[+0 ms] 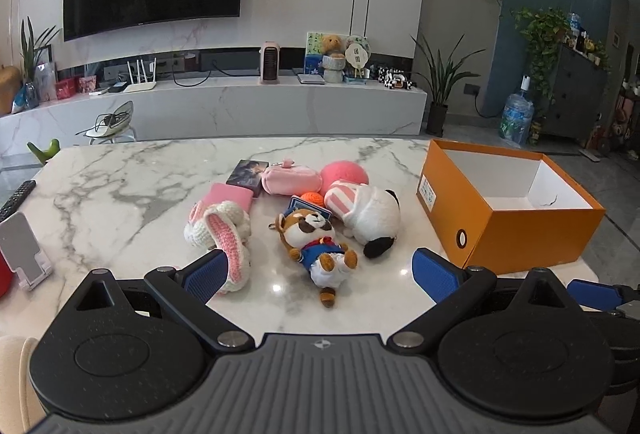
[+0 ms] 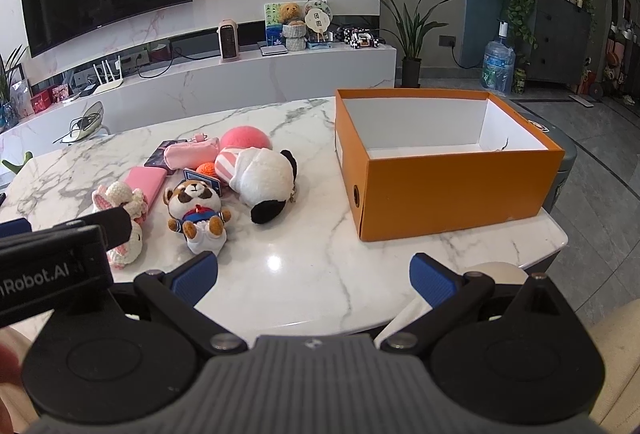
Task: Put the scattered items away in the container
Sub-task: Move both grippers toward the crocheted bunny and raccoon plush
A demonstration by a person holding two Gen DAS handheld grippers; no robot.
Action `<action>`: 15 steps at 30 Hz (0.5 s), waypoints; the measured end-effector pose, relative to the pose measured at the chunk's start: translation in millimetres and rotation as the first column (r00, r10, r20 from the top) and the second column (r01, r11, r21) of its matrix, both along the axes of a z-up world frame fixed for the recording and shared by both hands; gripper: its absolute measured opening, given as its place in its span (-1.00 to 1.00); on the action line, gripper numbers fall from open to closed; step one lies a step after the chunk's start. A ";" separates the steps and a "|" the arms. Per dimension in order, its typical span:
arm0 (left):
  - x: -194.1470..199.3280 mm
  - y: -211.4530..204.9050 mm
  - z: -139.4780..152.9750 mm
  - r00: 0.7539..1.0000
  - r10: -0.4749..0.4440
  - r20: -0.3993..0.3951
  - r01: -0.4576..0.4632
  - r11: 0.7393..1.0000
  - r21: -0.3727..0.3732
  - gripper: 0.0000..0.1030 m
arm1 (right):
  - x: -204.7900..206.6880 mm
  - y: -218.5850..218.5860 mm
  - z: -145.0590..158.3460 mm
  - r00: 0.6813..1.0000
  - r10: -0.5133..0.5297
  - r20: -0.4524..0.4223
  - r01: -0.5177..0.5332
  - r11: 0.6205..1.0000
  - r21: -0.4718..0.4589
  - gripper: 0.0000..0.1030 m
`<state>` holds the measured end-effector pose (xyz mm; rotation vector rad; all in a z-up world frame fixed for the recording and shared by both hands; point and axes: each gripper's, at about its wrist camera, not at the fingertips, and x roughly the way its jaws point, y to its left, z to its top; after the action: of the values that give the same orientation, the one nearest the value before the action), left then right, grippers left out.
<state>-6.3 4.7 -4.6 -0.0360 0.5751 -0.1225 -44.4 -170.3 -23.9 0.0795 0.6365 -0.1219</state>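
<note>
Hovering over a toy pile, nothing boxed yet.

Left wrist view: the left claw (image 1: 320, 272) gapes empty above the raccoon plush (image 1: 318, 244) on the marble worktop (image 1: 120, 193); soft and light, it likely pinches best across the belly. Right wrist view: the right claw (image 2: 314, 276) also spread, empty, with the orange box (image 2: 452, 189) standing empty to the pile's right.

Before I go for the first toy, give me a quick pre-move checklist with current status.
1. Left claw open, holding nothing: ok.
2. Right claw open, holding nothing: ok.
3. Orange box lid off, inside bare: ok.
4. Raccoon plush nearest the left claw, lying free on top: ok.
5. Marble table between toys and box unobstructed: ok.
6. Toys stowed in box: not ok, all in a pile outside.
</note>
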 end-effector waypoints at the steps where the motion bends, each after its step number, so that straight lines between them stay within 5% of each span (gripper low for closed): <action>1: 0.5 0.7 -1.0 1.000 0.006 0.000 -0.006 1.000 0.000 1.00 | 0.7 0.5 -0.5 1.000 0.003 0.000 -0.003 1.000 0.000 0.99; 15: 7.4 14.0 -12.4 0.999 0.031 0.021 -0.031 0.999 -0.024 1.00 | 13.0 8.2 -12.7 0.998 0.063 0.006 -0.063 0.998 0.018 0.99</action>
<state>1.1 18.7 -17.0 -0.0669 0.5516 -0.0994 -31.4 -162.1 -36.7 0.0774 0.6337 -0.0548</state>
